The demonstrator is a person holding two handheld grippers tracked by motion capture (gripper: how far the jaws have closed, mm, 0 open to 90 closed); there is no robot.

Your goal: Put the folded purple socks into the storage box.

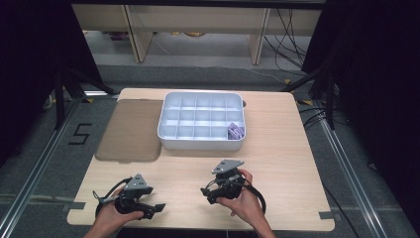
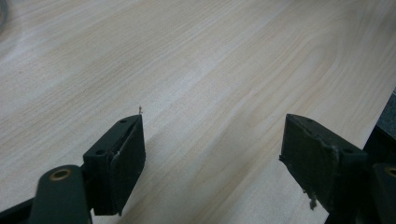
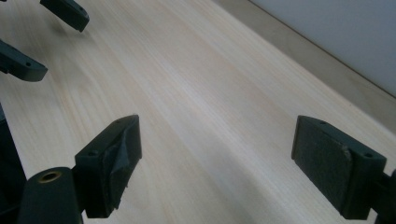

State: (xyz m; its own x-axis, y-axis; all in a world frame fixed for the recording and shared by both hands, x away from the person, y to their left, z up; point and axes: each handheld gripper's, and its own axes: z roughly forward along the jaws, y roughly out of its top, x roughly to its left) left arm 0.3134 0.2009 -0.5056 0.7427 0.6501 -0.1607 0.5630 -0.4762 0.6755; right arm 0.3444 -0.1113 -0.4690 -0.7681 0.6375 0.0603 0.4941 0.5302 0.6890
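Note:
My left gripper (image 1: 154, 210) is held low over the near left of the wooden table (image 1: 277, 163), pointing right. In the left gripper view it (image 2: 212, 128) is open, with bare wood between its jaws. My right gripper (image 1: 206, 195) sits near the table's front middle, pointing left toward the other one. It (image 3: 217, 126) is open too, with nothing between its jaws. The left gripper's fingertips (image 3: 65, 13) show at the top left of the right gripper view, a short way off.
A white compartment tray (image 1: 168, 130) stands at the table's back middle, with a small purple item (image 1: 235, 131) in its near right compartment. Its white wall (image 3: 336, 32) appears in the right gripper view. A brownish translucent lid (image 1: 130, 130) lies flat left of the tray.

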